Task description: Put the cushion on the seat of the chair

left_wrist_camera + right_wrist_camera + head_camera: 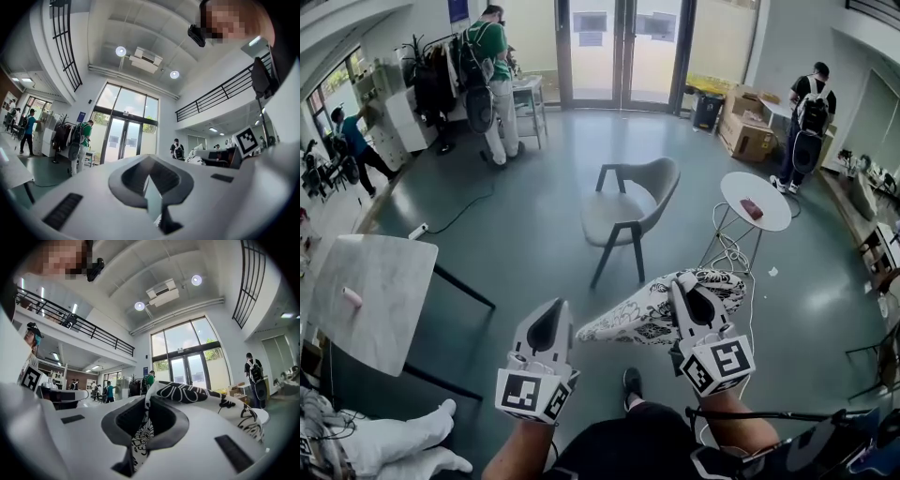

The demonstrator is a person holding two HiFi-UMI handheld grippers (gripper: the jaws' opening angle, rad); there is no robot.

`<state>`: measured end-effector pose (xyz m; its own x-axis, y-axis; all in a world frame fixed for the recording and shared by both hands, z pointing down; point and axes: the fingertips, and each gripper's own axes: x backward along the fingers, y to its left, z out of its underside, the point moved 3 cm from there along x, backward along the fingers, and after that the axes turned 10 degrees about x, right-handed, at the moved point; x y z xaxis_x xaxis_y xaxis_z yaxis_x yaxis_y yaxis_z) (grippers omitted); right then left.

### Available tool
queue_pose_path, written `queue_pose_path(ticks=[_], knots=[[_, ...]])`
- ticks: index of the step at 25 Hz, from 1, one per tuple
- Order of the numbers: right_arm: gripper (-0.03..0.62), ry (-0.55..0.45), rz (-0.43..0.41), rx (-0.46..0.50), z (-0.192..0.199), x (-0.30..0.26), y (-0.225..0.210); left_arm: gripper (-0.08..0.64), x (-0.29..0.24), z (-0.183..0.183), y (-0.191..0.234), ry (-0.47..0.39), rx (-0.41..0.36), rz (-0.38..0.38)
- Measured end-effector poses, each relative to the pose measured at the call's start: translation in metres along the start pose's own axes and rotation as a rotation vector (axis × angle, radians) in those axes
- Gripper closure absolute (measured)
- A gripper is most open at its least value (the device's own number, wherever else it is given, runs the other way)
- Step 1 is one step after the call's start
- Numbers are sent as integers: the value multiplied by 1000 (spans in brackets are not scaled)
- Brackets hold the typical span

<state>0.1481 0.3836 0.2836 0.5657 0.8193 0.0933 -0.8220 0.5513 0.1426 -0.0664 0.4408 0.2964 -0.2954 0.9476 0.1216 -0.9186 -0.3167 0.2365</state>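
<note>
The grey chair (pixel 628 212) stands on the floor ahead of me, its seat (pixel 609 217) bare. My right gripper (pixel 680 280) is shut on one edge of the black-and-white patterned cushion (pixel 649 307), which hangs in the air in front of the chair and nearer to me. In the right gripper view the cushion (pixel 201 398) is pinched between the jaws of the right gripper (pixel 143 427) and drapes off to the right. My left gripper (pixel 556 305) hovers just left of the cushion's lower corner, jaws together. The left gripper (pixel 151 183) has nothing clamped in it.
A round white side table (pixel 757 200) with a small red object (pixel 751 208) stands right of the chair, a white cable (pixel 733 255) trailing below it. A marble table (pixel 370 286) is at the left. People (pixel 492 84) stand at the back; cardboard boxes (pixel 748 136) lie back right.
</note>
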Motion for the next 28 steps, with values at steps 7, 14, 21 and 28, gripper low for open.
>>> queue_pose_path(ticks=[7,14,21,28], knots=[[569,-28,-5,-27,1,-53,-44,551,-66,-13,10,2,-26,-9],[569,-29,-13,-25,16,-104,-100,551,-147,-2,13,17,-25,-6],[569,-30,-28,-43,30,-139,-145,551,-208,7,11,42,-40,4],[569,-31,-58,-68,47,-163,-178,551,-251,16,7,55,-50,-23]])
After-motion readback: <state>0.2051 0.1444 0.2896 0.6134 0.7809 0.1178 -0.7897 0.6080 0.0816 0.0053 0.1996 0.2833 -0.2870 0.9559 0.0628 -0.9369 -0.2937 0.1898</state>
